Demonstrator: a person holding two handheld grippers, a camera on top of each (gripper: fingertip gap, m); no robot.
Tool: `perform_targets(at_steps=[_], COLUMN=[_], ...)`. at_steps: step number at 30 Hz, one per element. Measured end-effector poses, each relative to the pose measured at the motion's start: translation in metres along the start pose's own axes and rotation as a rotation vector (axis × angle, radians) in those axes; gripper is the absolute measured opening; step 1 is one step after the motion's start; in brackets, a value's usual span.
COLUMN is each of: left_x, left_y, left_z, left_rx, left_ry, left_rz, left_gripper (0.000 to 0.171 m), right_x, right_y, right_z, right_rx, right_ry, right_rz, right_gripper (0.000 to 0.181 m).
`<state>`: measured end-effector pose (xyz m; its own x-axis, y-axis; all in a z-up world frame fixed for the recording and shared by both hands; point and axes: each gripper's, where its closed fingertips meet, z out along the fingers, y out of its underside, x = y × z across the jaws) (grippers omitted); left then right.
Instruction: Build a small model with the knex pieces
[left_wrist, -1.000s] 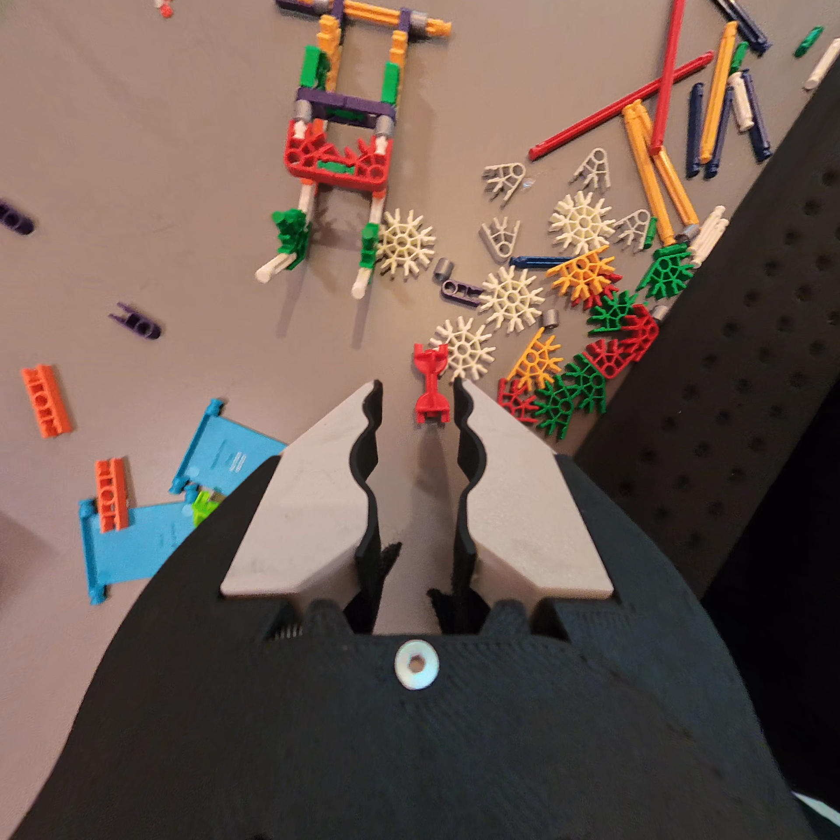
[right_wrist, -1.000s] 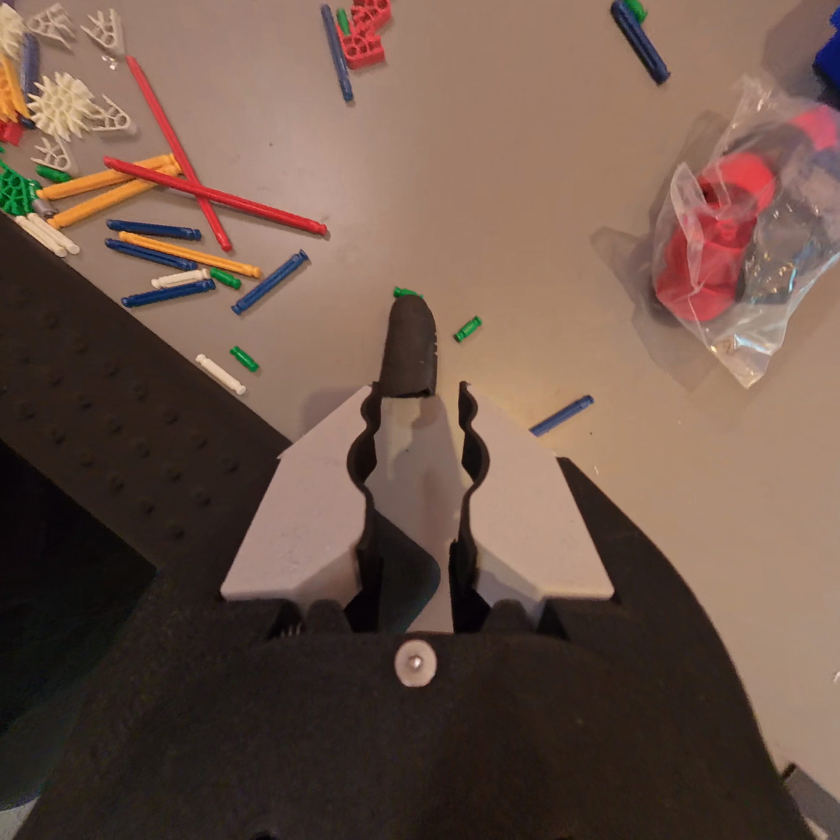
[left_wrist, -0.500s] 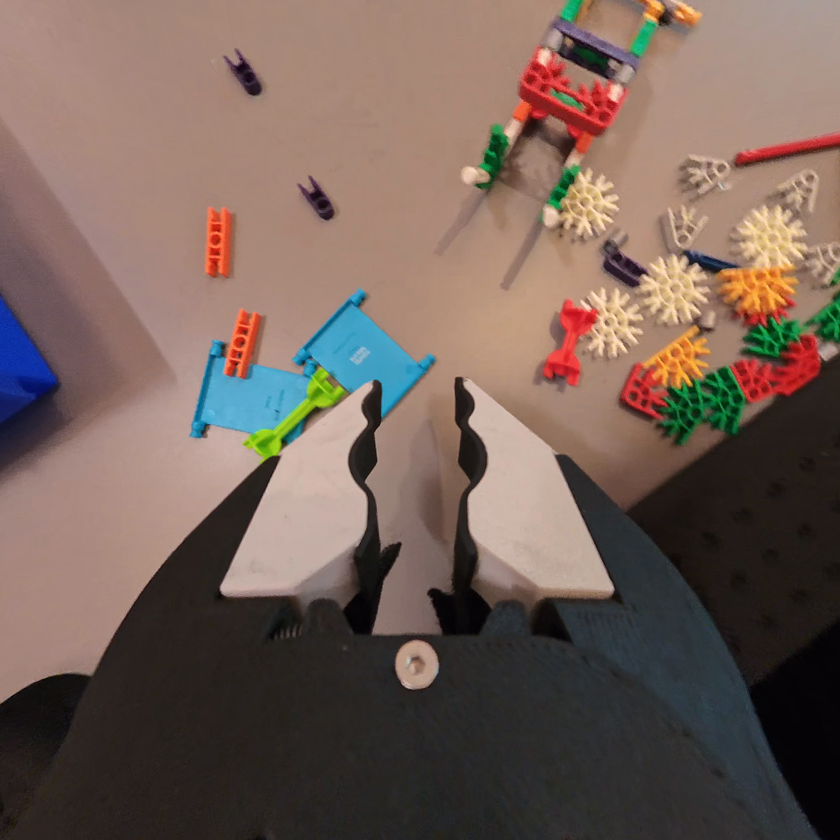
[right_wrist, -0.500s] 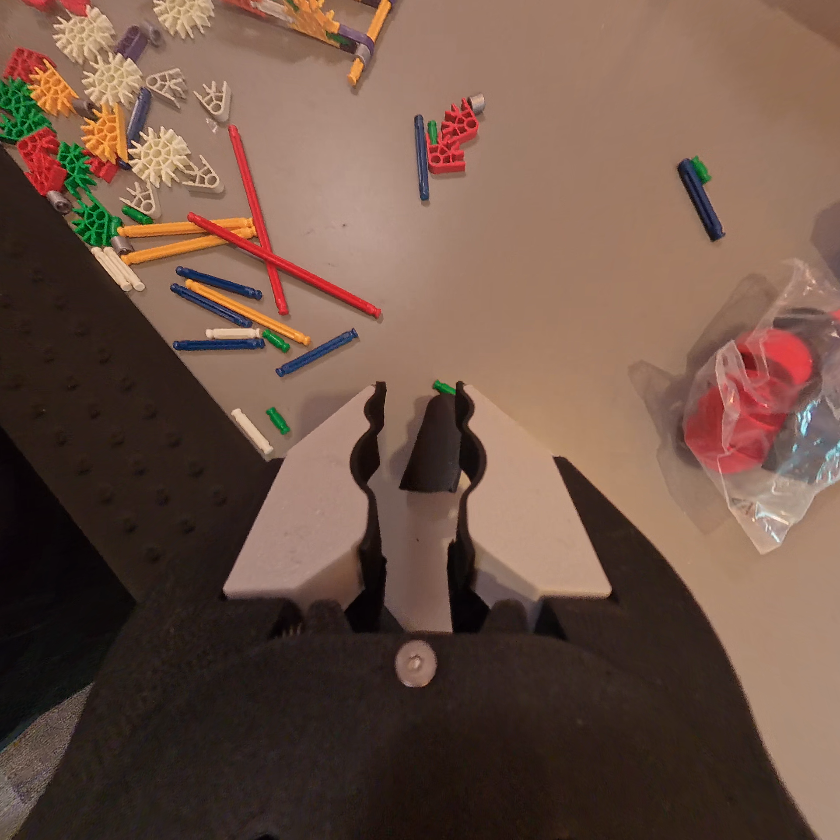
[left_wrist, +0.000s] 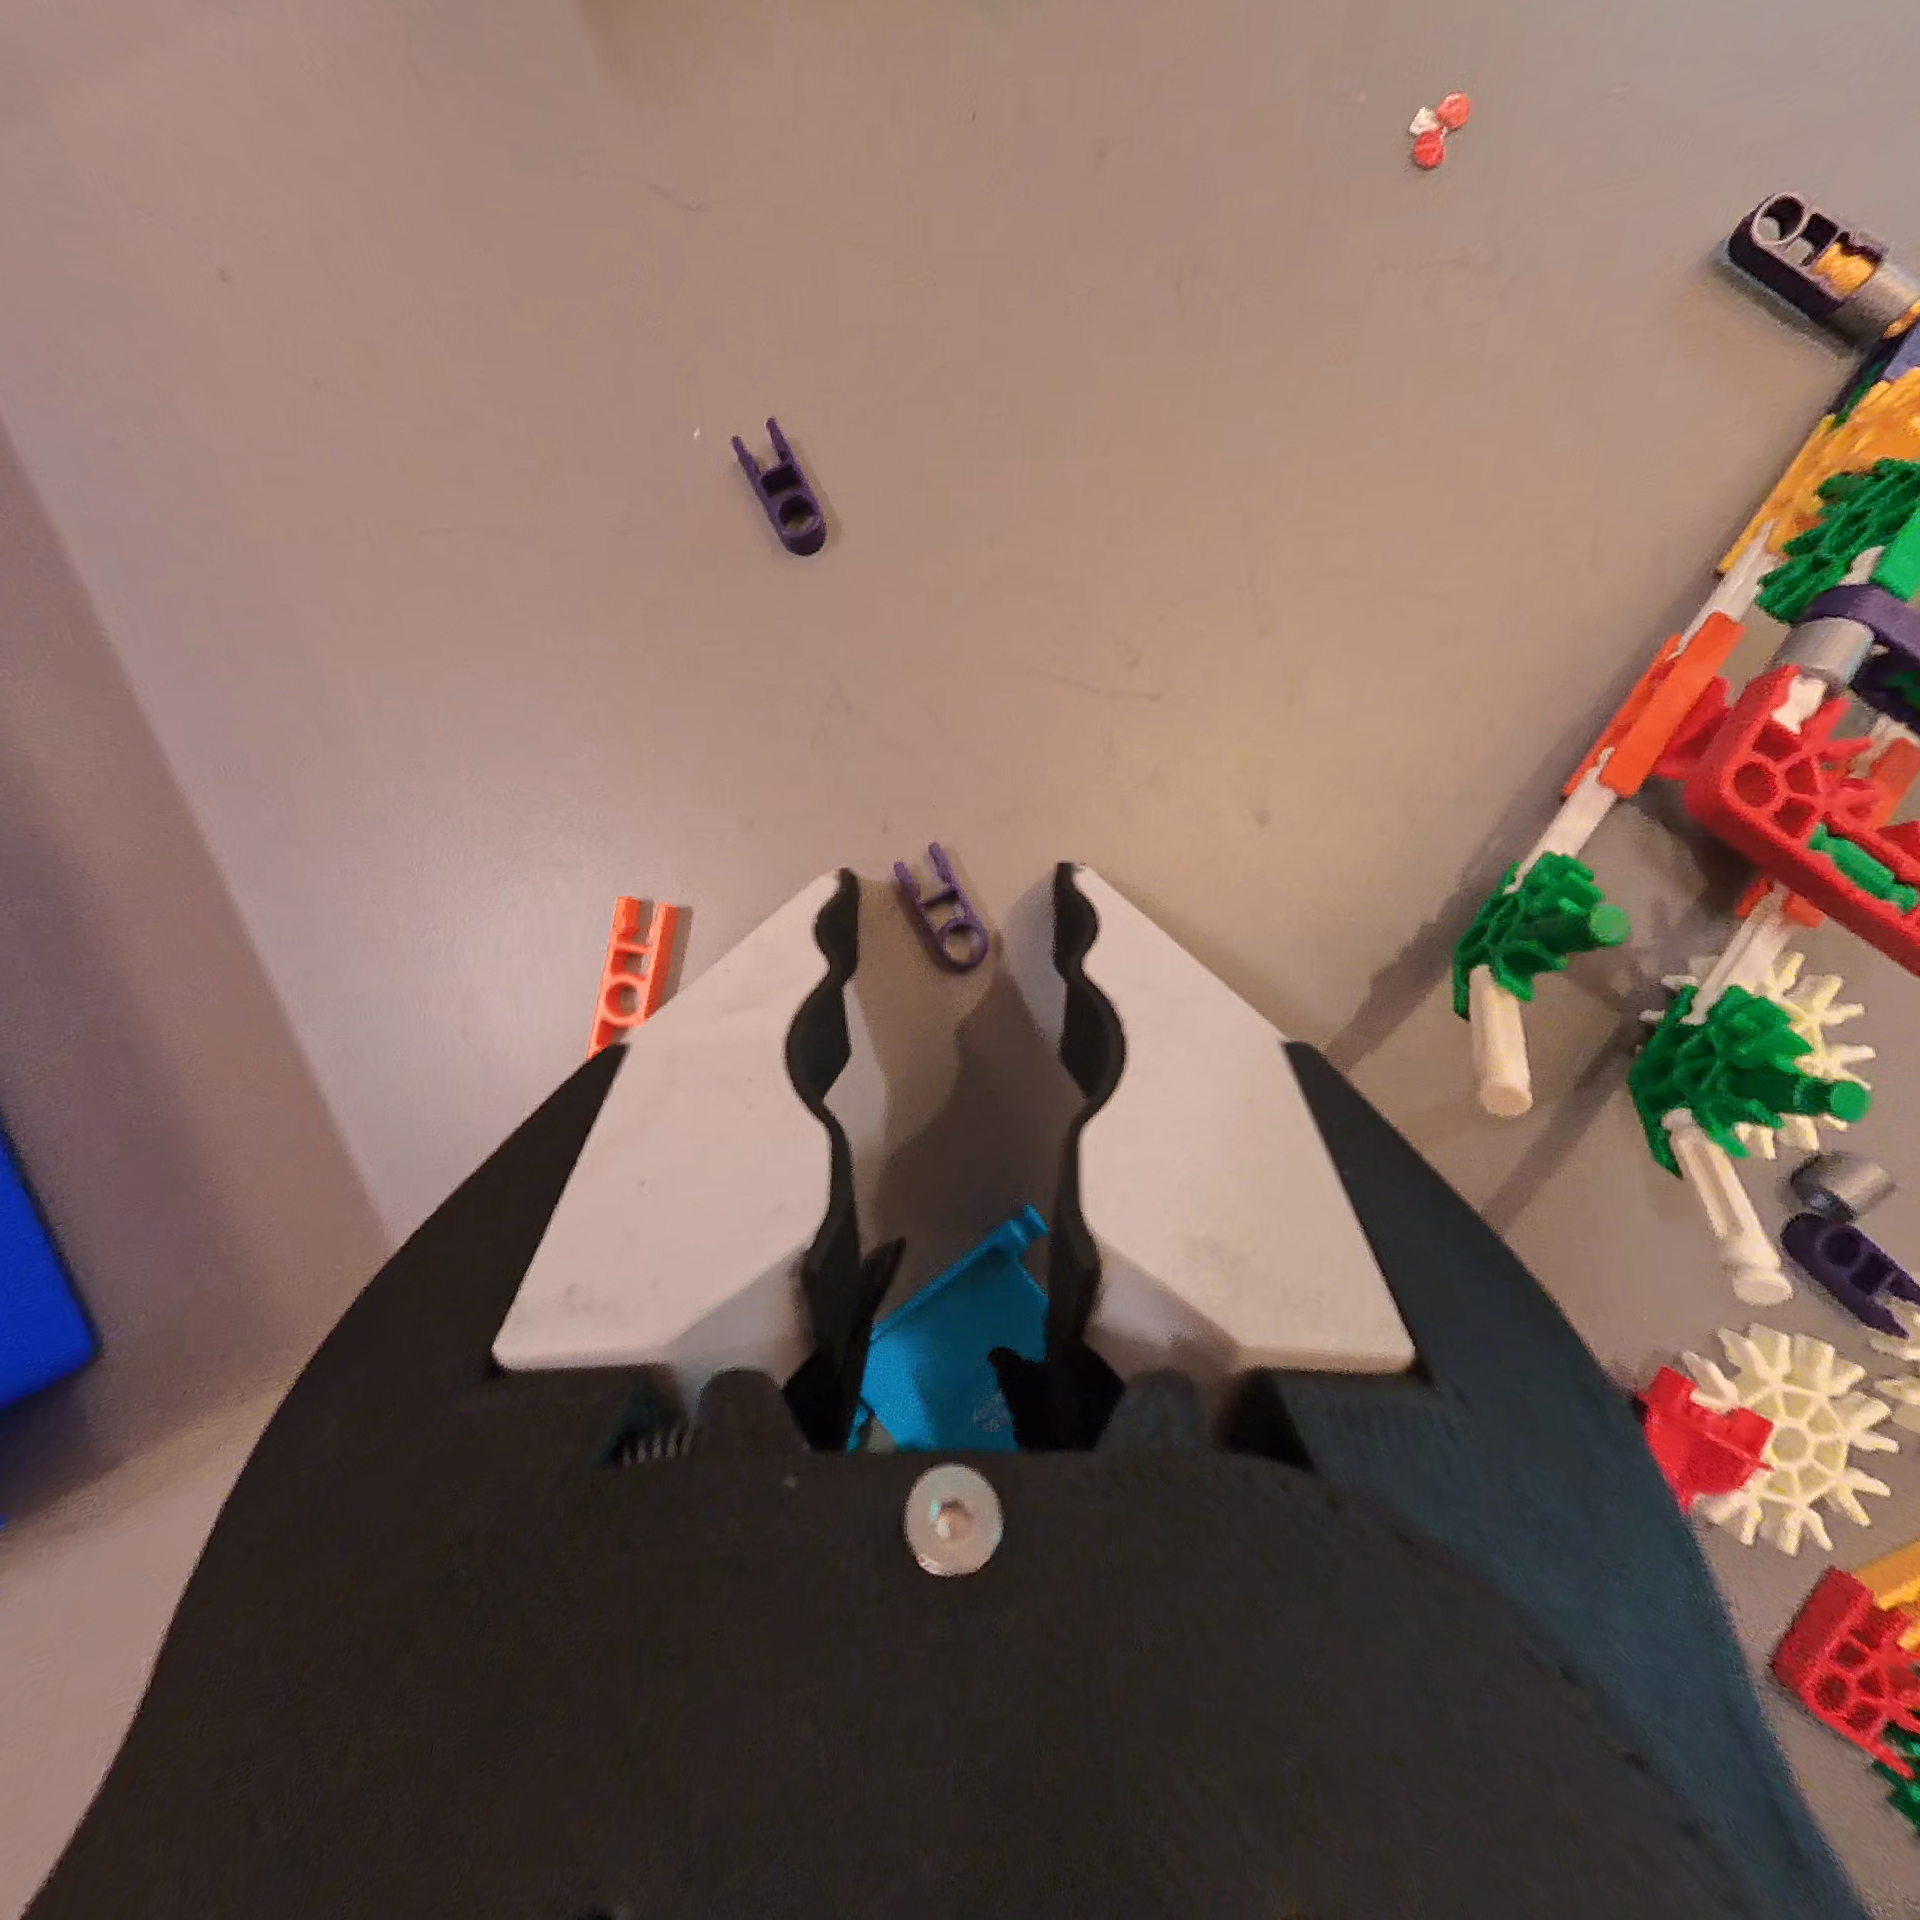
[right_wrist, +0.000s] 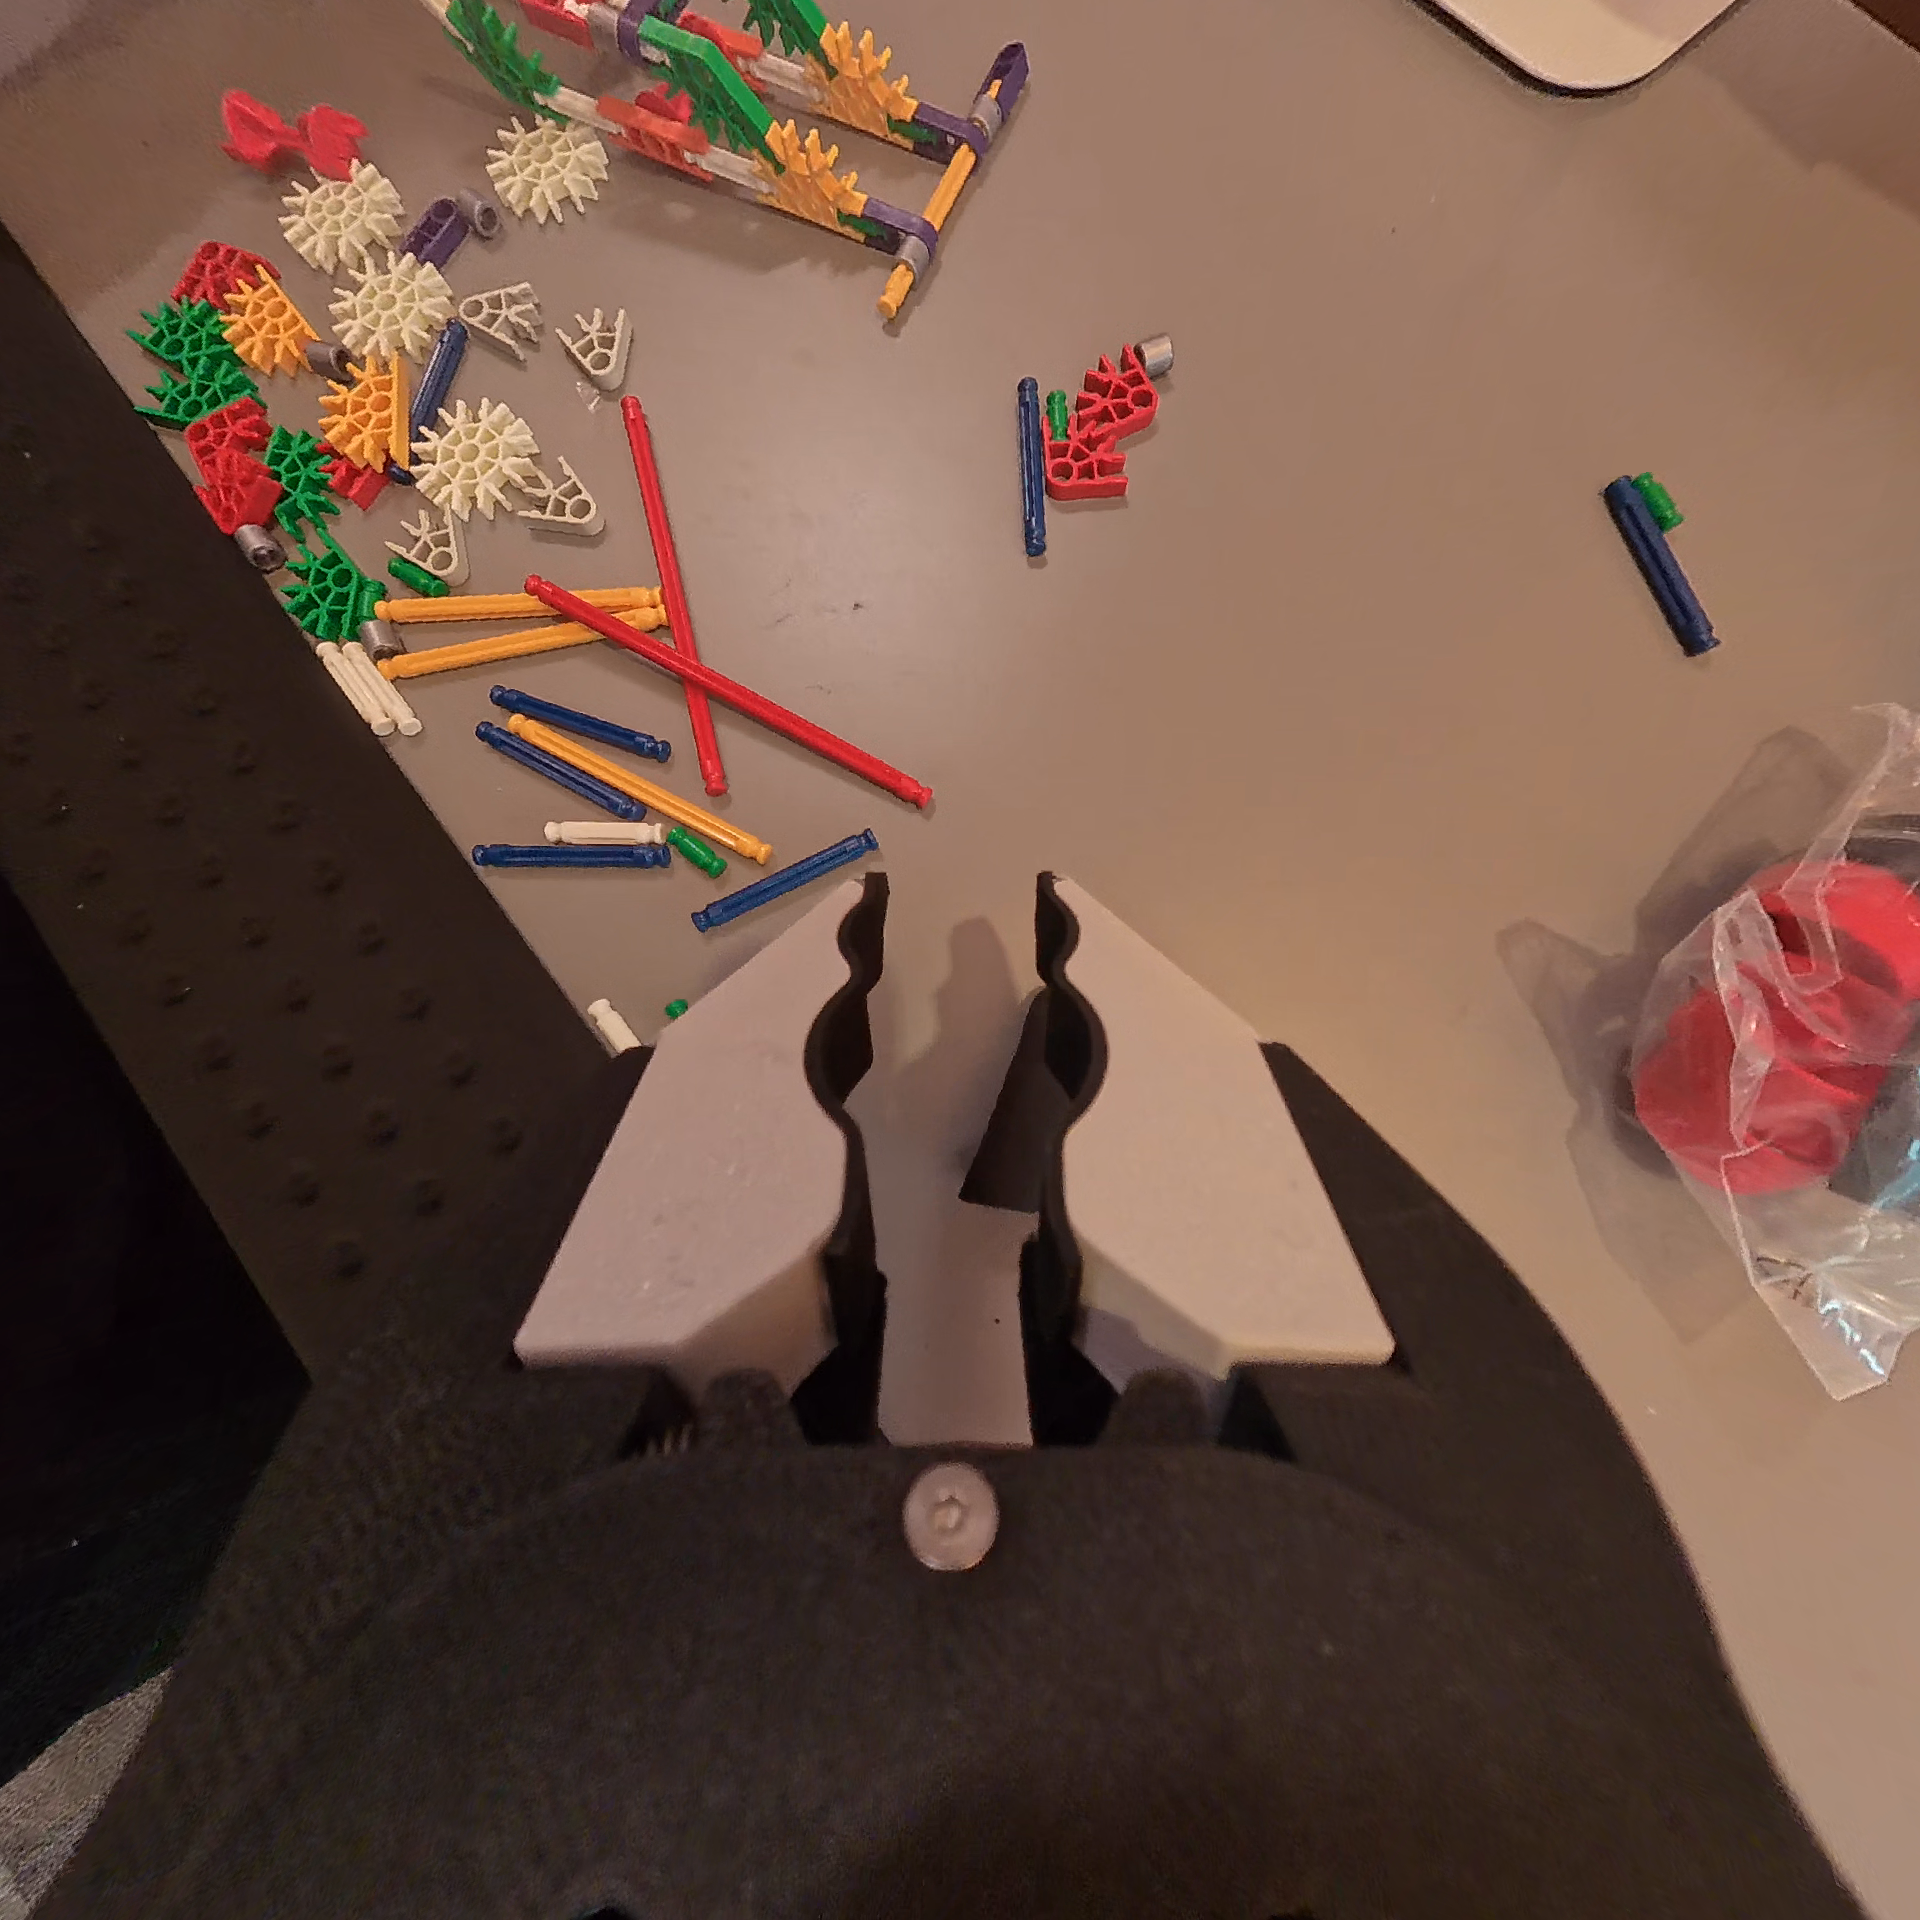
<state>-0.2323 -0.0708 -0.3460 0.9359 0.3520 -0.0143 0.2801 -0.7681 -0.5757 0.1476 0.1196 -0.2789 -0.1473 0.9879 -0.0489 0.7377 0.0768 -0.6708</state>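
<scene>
Purple clip (left_wrist: 943, 923) lies between the open left tool's (left_wrist: 951, 883) tips.

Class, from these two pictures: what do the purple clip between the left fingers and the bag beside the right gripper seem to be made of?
Purple clip: likely moulded hard plastic, even colour, crisp prongs. Bag: thin clear plastic film, seemingly; crinkled, glossy, red parts showing through.

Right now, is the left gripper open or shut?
Open. The left gripper has grey table showing between its fingers, with a small purple plastic clip connector lying untouched in the gap.
</scene>
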Motion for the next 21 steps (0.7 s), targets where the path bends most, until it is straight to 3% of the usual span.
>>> perform_targets(at_steps=[5, 12, 16, 21], left_x=[0.001, 0.008, 0.018, 0.068], left_y=[-0.008, -0.011, -0.033, -0.076], left_z=[0.006, 0.001, -0.029, -0.095], left_rx=[0.007, 0.062, 0.219, 0.506], left_ry=[-0.017, 0.008, 0.072, 0.324], left_rz=[0.022, 0.034, 0.026, 0.018], left_gripper=[0.006, 0.005, 0.005, 0.005], right_x=[0.004, -0.004, -0.027, -0.072], right_y=[-0.003, -0.035, -0.078, -0.163], right_z=[0.001, 0.013, 0.027, 0.038], right_rx=[0.012, 0.052, 0.152, 0.408], right_ry=[0.001, -0.026, -0.096, -0.282], right_rz=[0.006, -0.041, -0.042, 0.05], right_gripper=[0.025, 0.024, 0.025, 0.027])
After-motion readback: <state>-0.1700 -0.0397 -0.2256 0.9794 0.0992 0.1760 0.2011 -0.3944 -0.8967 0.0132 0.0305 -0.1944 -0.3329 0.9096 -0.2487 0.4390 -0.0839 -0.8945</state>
